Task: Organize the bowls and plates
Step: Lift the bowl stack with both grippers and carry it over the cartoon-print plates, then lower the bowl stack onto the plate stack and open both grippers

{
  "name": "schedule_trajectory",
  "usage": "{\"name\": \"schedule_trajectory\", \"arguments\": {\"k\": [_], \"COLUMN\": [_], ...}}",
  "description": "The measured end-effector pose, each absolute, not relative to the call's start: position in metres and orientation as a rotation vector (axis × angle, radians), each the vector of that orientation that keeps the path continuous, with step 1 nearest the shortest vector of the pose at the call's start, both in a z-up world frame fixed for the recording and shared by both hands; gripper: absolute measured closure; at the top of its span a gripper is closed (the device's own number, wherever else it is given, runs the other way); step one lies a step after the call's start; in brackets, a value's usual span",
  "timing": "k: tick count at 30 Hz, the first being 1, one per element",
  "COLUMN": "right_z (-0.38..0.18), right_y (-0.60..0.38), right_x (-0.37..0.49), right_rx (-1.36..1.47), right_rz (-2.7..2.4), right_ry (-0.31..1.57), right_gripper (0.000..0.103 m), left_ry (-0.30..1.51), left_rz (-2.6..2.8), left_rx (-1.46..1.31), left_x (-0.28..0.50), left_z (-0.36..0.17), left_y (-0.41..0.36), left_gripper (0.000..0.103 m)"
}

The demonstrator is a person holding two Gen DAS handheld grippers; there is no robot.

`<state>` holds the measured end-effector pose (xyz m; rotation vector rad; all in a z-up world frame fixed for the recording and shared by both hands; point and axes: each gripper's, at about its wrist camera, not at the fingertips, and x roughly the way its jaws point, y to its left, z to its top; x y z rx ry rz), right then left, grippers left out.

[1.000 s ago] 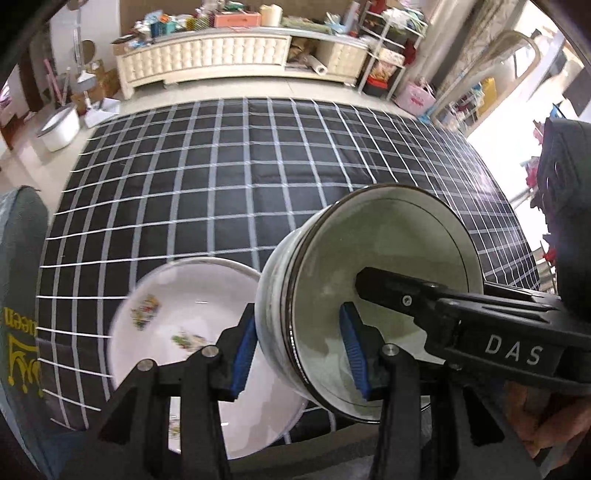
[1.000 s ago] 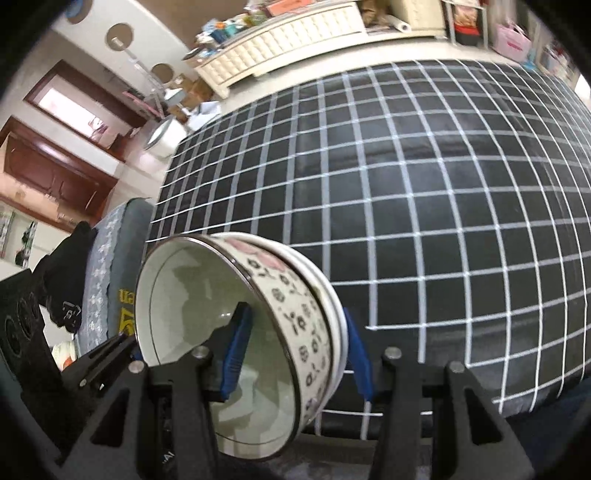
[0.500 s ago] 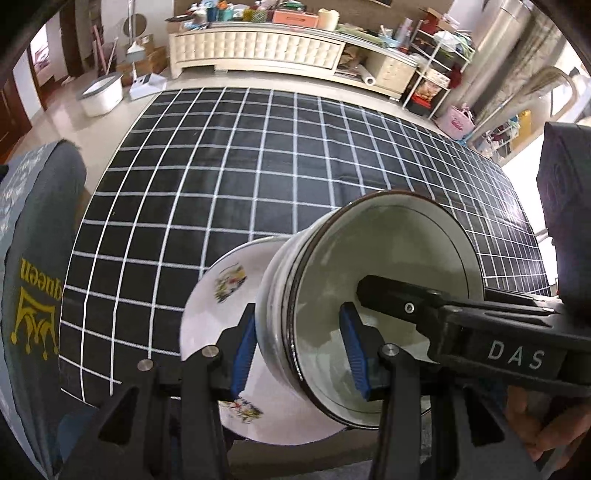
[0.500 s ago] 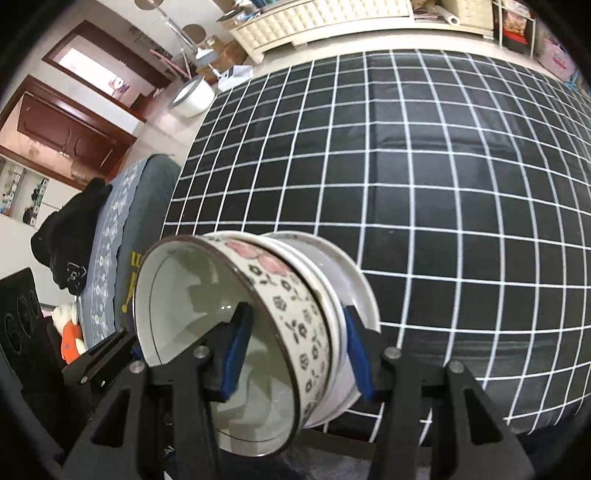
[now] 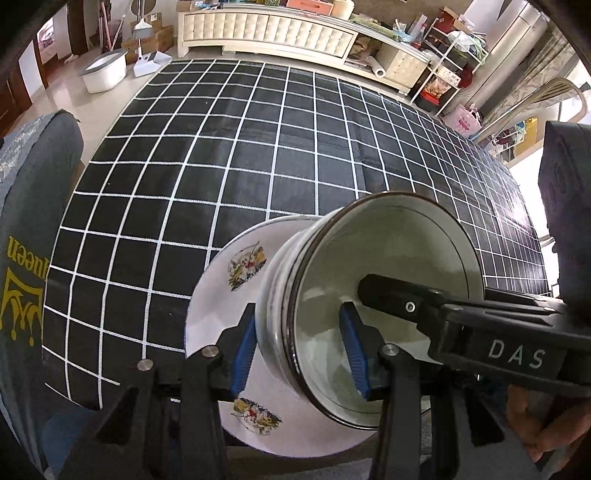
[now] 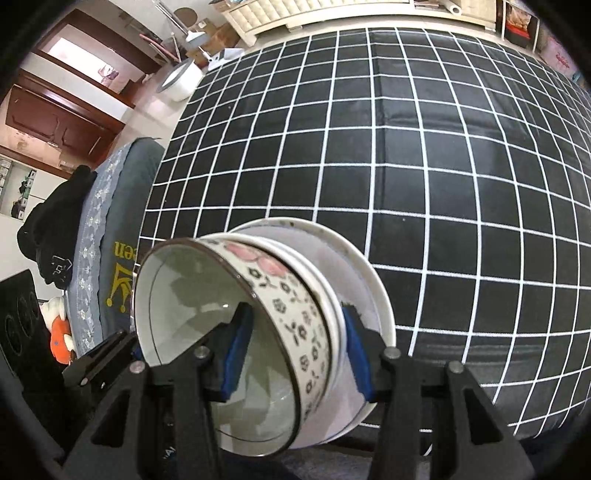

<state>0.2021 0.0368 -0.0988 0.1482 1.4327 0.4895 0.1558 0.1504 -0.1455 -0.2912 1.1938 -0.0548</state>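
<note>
Two nested bowls (image 5: 388,273) hang tilted, mouth toward me; the inner one carries a black-and-pink flower pattern (image 6: 288,295) and the outer one is plain white. My left gripper (image 5: 299,354) is shut on their rim, one blue pad inside and one outside. From the opposite side my right gripper (image 6: 295,354) is shut on the same bowls. Just behind them, at the near edge of the checked table (image 5: 258,147), is a white plate (image 5: 221,295) with cartoon prints, also seen as the plate (image 6: 369,280) in the right wrist view. I cannot tell whether the bowls touch it.
A grey cushion (image 5: 22,295) with yellow lettering borders the table on the left. Beyond the far edge stand a white cabinet (image 5: 266,29), a white basin (image 5: 103,70) on the floor and a cluttered rack (image 5: 443,74). A person's hand (image 5: 535,424) shows at lower right.
Both grippers carried the bowls leftward until they came over the plate, which was off to their left before. Neither grip on the bowls has changed.
</note>
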Motion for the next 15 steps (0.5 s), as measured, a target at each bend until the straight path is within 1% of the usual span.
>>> {"name": "schedule_trajectory", "arguments": {"k": [15], "right_z": [-0.1021], "right_y": [0.034], "right_x": [0.2055], "right_rx": [0.148], "right_rz": [0.491], "right_ry": [1.429], "right_gripper": [0.051], "left_ry": [1.177], "left_rz": [-0.074], "left_rx": [-0.309], "left_x": [0.1583], "left_z": [-0.1512], "left_y": [0.1517], "left_gripper": [0.061]}}
